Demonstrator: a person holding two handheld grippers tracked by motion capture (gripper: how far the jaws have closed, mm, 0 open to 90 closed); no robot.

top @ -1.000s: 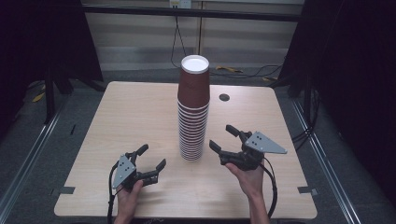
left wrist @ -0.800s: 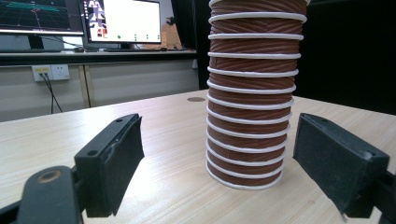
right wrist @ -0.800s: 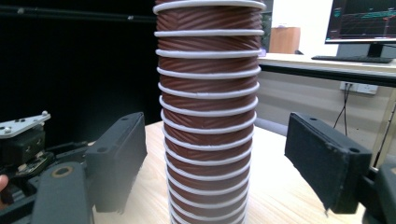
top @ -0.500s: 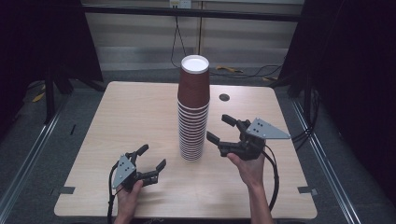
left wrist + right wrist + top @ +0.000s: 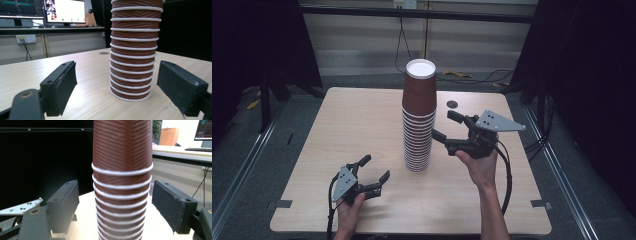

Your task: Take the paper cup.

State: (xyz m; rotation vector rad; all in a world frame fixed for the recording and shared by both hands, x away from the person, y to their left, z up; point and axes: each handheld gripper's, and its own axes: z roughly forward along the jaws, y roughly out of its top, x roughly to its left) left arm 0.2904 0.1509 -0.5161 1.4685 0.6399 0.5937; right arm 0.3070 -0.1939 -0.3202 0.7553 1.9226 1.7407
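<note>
A tall stack of brown ribbed paper cups (image 5: 419, 120) with white rims stands upside down at the middle of the wooden table (image 5: 362, 115). My right gripper (image 5: 444, 125) hangs open in the air just right of the stack, about halfway up it, jaws pointing at it. In the right gripper view the cup stack (image 5: 122, 182) rises between and beyond my open right gripper (image 5: 115, 195), untouched. My left gripper (image 5: 376, 168) rests low near the table's front left, open and holding nothing. Past my open left gripper (image 5: 116, 75), the stack's lower cups (image 5: 133, 50) stand farther off.
A small dark round disc (image 5: 452, 104) lies on the table behind the stack, to its right. Monitors (image 5: 66, 11) and a wall socket stand beyond the far edge. Dark curtains flank the table, and cables run on the floor behind it.
My right gripper has risen from near the table to about the stack's middle height and come a little closer to it. My left gripper has stayed put.
</note>
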